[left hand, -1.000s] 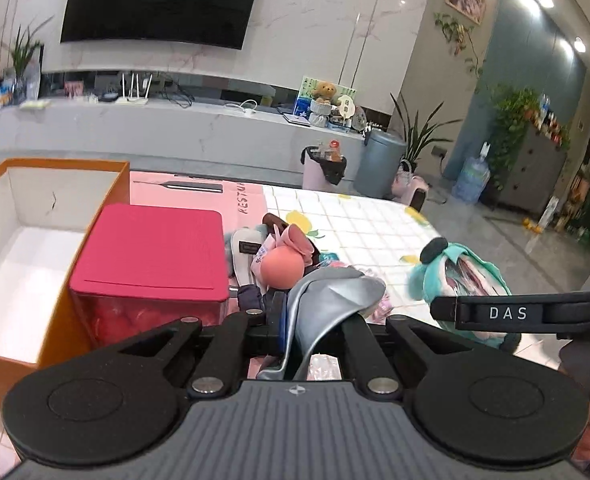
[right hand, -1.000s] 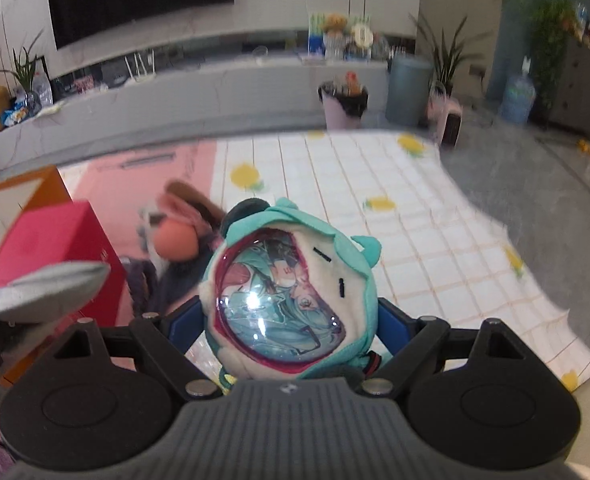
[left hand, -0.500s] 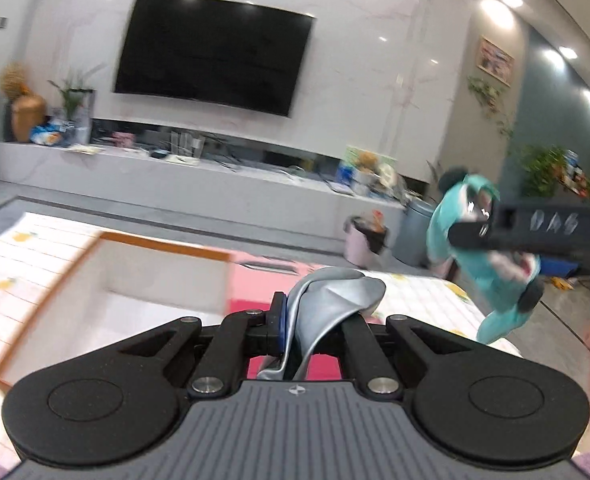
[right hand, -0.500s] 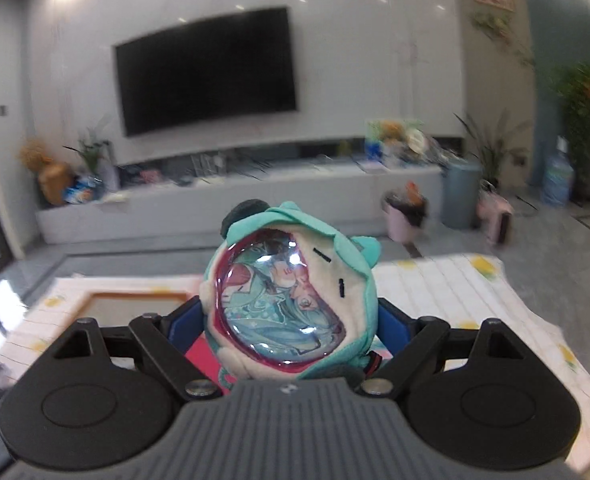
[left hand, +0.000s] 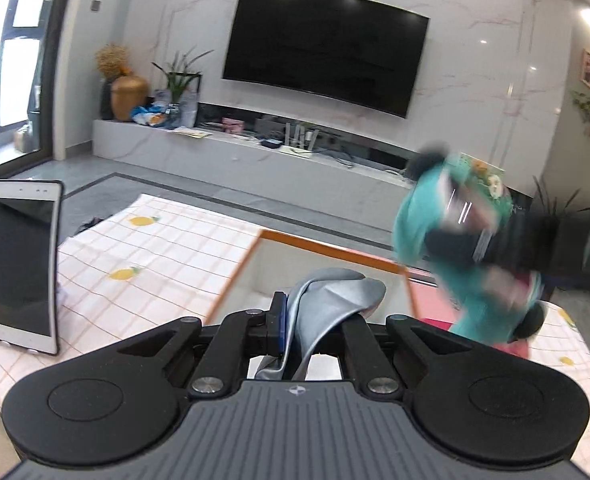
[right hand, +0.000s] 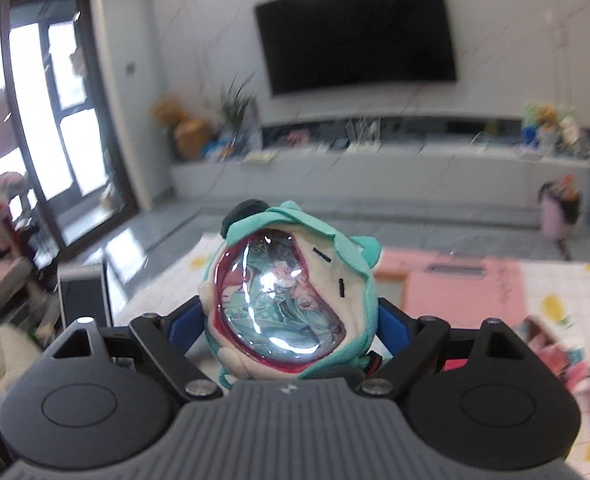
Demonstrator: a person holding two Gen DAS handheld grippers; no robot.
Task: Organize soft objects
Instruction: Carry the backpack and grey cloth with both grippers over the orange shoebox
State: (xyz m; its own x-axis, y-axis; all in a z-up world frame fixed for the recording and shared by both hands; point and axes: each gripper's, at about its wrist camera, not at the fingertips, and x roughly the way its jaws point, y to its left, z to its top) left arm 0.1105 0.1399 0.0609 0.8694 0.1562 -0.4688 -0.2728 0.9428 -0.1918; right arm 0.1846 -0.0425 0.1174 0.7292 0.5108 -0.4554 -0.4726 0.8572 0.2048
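Silver-grey fabric, a thin soft piece [left hand: 327, 304], is pinched between the nearly closed jaws of the left gripper [left hand: 319, 320], which hangs above the near edge of the orange-rimmed box [left hand: 327, 246]. Teal plush with a glossy printed face [right hand: 291, 304] fills the right gripper [right hand: 291, 320], whose jaws stand wide and press on both sides of the toy; in the left wrist view the same plush appears blurred, above and to the right of the box. Judged from this arrangement, the step in hand is the carry: both soft items are off the cloth and held over or beside the box, with neither yet released. The box interior that shows looks white and bare (most of it is hidden behind the left gripper). The next move probably calls for bringing each gripper down inside the box walls before opening, the fabric first since it is closer. A phone [left hand: 19, 268] stands propped well to the left of the box and needs clearance.
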